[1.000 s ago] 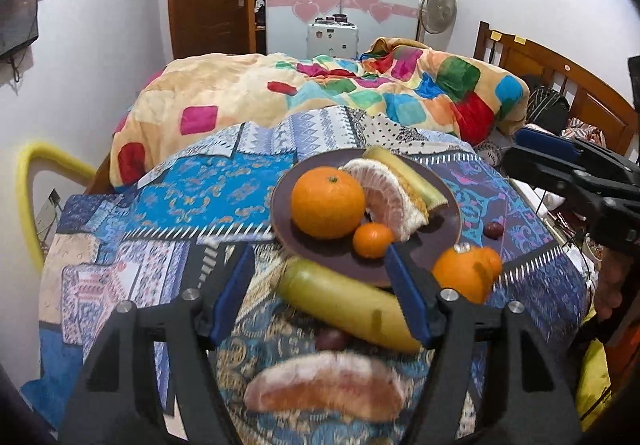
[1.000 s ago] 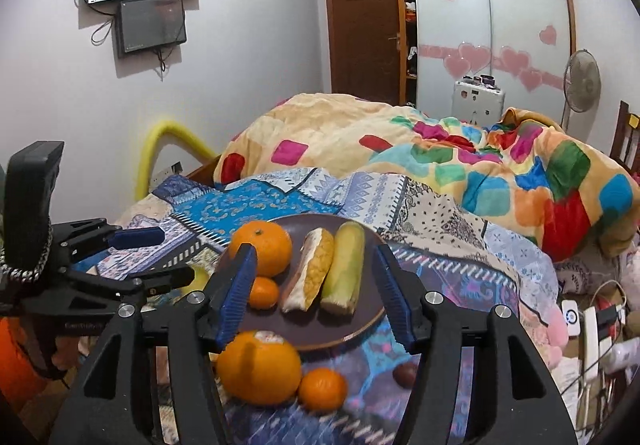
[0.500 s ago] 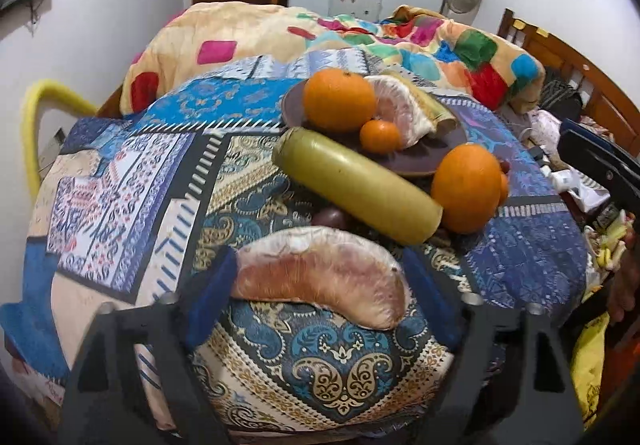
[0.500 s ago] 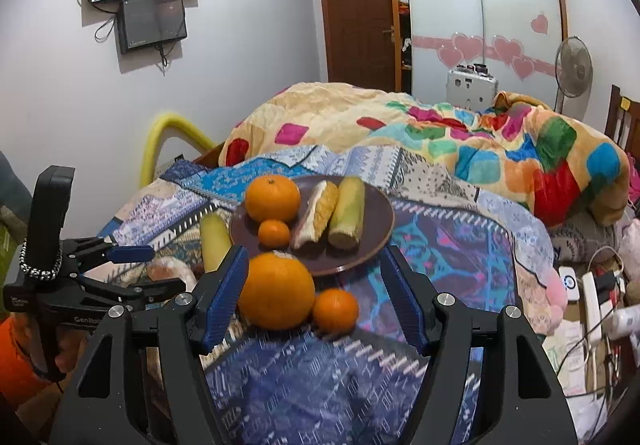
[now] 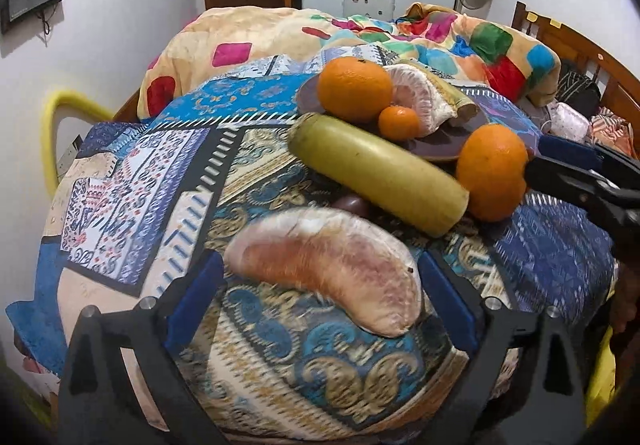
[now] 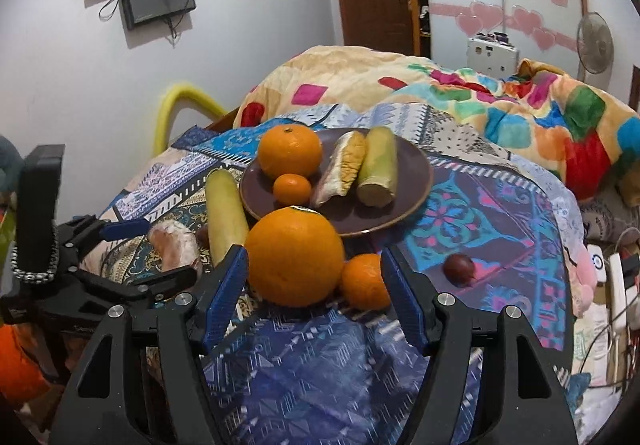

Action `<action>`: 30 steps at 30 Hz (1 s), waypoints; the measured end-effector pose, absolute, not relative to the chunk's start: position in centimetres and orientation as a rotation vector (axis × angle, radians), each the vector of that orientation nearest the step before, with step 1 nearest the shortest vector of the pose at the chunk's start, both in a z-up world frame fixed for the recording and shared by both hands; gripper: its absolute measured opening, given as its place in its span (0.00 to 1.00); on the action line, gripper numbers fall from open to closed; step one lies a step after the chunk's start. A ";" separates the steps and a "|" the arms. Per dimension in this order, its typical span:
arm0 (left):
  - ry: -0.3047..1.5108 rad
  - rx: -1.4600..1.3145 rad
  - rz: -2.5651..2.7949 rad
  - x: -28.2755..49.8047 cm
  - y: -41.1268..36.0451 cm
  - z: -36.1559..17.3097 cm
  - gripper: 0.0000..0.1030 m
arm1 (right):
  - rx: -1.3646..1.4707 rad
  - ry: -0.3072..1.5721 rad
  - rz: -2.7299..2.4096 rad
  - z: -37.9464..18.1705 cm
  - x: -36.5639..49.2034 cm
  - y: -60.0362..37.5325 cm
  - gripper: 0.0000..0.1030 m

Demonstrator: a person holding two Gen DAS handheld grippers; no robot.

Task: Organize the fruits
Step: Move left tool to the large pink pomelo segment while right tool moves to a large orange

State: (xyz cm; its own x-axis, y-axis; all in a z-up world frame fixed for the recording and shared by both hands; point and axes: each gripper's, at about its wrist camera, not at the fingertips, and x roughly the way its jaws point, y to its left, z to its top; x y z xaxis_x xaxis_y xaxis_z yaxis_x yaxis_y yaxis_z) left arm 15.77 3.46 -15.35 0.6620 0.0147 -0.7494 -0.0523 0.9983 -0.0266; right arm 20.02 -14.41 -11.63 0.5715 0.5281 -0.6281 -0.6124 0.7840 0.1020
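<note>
A brown plate (image 6: 416, 181) holds a big orange (image 6: 290, 151), a small mandarin (image 6: 292, 189), a pomelo wedge (image 6: 340, 175) and a green corn cob (image 6: 378, 165). On the patterned cloth lie a pinkish pomelo wedge (image 5: 328, 269), a long yellow-green fruit (image 5: 376, 173), a big orange (image 6: 294, 257), a small mandarin (image 6: 364, 281) and a dark round fruit (image 6: 458, 265). My left gripper (image 5: 320, 297) is open, its jaws either side of the pomelo wedge. My right gripper (image 6: 314, 293) is open around the big orange and mandarin.
A colourful quilt (image 6: 480, 101) is heaped on the bed behind the cloth. A yellow tube (image 6: 176, 105) curves at the left wall. A wooden headboard (image 5: 568, 41) is at the right. Cables and a power strip (image 6: 616, 285) lie at the right edge.
Both grippers have moved down and forward: the left now brackets the pomelo wedge, the right now brackets the big orange and mandarin. No fruit has moved.
</note>
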 end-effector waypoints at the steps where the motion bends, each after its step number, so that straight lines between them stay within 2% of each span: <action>1: 0.850 -0.046 0.041 15.4 4.0 -15.3 0.97 | -0.144 0.693 0.676 -11.8 20.1 -14.0 0.63; 10: 0.893 -0.116 0.044 13.9 8.5 -15.4 0.96 | -0.139 0.742 0.715 -12.7 21.5 -12.5 0.64; 22: 0.909 -0.067 -0.070 16.6 5.6 -15.1 0.61 | -0.106 0.743 0.716 -12.6 21.3 -13.0 0.58; 30: 0.926 -0.032 -0.069 18.2 4.7 -15.5 0.60 | -0.074 0.709 0.723 -11.8 20.8 -14.0 0.57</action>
State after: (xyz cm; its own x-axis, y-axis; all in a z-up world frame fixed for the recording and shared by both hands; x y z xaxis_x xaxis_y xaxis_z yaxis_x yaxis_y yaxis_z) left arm 18.20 4.74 -15.52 0.5991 -0.0735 -0.7973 0.0461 0.9973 -0.0573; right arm 20.77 -14.03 -11.78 0.5300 0.5809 -0.6178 -0.6288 0.7580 0.1733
